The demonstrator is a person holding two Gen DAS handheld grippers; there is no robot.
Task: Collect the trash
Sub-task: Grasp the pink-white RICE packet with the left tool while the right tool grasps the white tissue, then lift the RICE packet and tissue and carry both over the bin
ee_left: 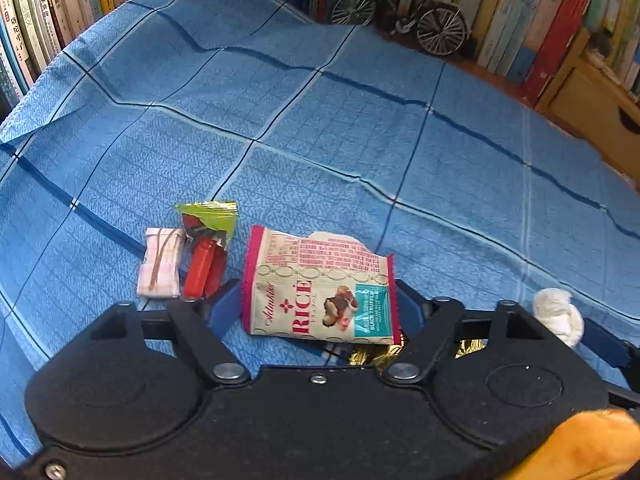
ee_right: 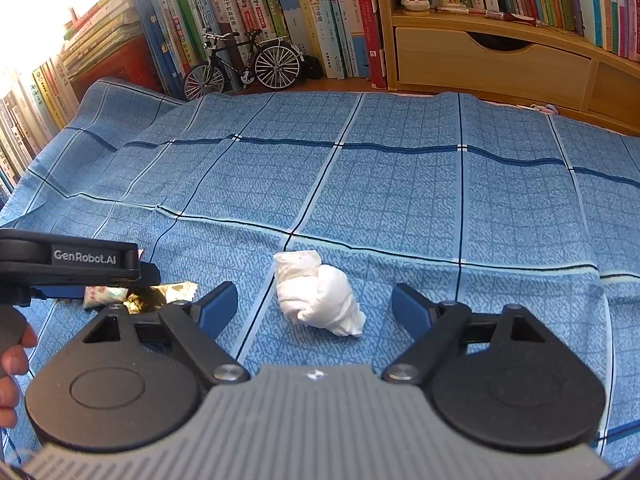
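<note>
Left jaws: spread wide, gripping nothing. The left gripper (ee_left: 320,300) has the rice snack packet (ee_left: 320,286) sitting right in the gap between its blue fingers (ee_left: 226,304), packet lying on the cloth; can't tell if either finger actually touches it.

Right jaws: also wide open and empty. The right gripper (ee_right: 314,306) hangs over the crumpled white tissue (ee_right: 320,294), which lies between the blue pads with clear space on both sides.

Under the packet: a bit of shiny gold foil wrapper (ee_left: 372,354) pokes out at its near edge, just in front of the left gripper's body.

Left of the packet: a red sachet with a torn green top (ee_left: 206,252), and touching that on its far side a small folded pinkish-white wrapper (ee_left: 160,266). All three are bunched close together.

Tissue from the left camera: shows up at the right edge (ee_left: 558,316), well apart from the wrapper bunch.

Surface: everything sits on a blue checked cloth (ee_right: 400,184), a bit wrinkled, covering the table.

Hand: fingers (ee_right: 12,360) on the left gripper's handle show at the edge of the right view.

Background: a little model bicycle (ee_right: 244,64) at the cloth's far edge, rows of books (ee_right: 280,8) behind it, and a wooden drawer unit (ee_right: 492,64) off to the right.
</note>
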